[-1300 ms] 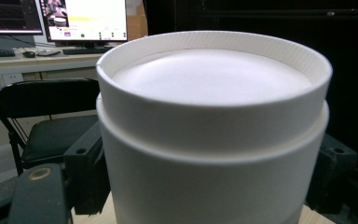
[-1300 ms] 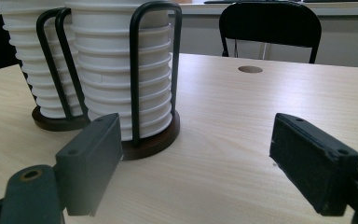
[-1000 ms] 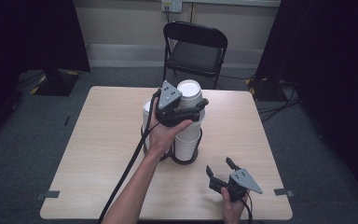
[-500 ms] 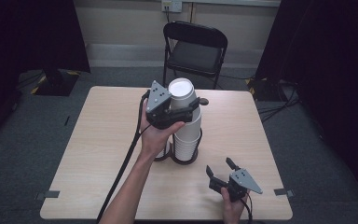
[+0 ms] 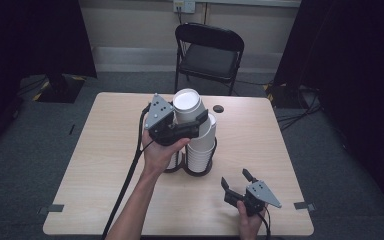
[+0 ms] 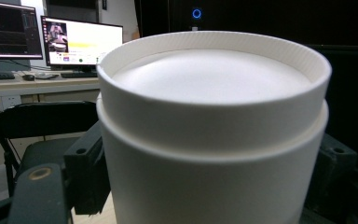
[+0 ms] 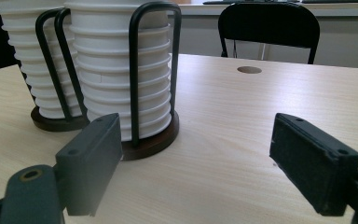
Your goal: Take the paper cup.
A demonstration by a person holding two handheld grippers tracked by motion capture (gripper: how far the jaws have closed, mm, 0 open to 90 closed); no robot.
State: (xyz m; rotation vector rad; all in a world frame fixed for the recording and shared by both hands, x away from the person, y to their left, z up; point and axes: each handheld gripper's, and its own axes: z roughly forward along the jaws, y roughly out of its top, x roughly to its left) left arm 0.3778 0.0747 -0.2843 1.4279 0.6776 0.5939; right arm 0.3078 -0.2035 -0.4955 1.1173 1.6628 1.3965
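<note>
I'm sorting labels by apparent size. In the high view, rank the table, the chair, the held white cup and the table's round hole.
1. table
2. chair, though it stands farther off
3. white cup, held nearer the camera
4. hole

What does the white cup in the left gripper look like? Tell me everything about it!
The white cup looks like plain paper or foam. It hangs upside down: its flat round bottom, ringed by a finely ribbed raised edge, faces up. A band steps out lower on its wall. The left gripper is shut on its sides, a black pad pressing each side. It is held above the stacked cups in their rack.
</note>
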